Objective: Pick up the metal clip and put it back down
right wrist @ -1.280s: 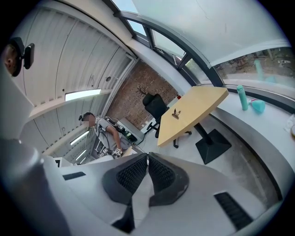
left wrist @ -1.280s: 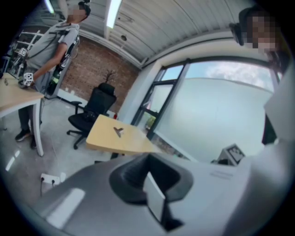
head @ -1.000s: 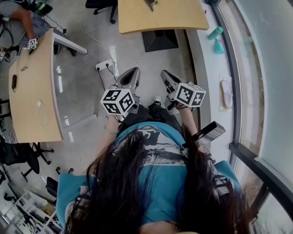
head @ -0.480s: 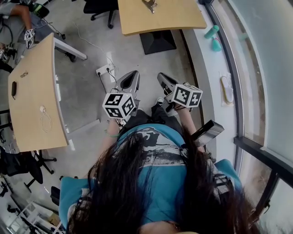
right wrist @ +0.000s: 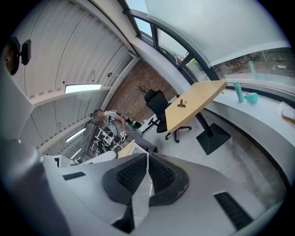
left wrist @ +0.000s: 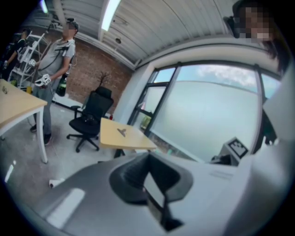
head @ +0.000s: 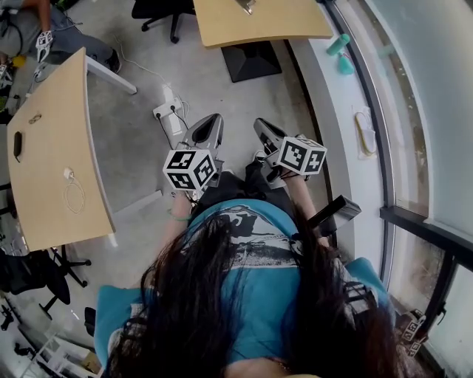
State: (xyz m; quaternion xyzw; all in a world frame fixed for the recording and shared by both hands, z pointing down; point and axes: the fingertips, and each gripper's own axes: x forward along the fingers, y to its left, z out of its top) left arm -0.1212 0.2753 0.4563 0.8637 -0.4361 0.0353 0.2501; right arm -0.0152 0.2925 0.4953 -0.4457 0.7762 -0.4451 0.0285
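Far table (head: pixel 259 26) slid up-frame | metal clip (head: pixel 246 6) on it | left gripper (head: pixel 211 119), right gripper (head: pixel 261 125) closed, empty | power strip (head: pixel 168 111) ahead

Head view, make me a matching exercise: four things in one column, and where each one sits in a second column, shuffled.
Things
1. metal clip
2. teal bottle
3. power strip
4. white cable

Places
A. on the floor
B. on the far table
C. on the table at the picture's left
D. on the window ledge

Pairs: 1-B, 2-D, 3-A, 4-C
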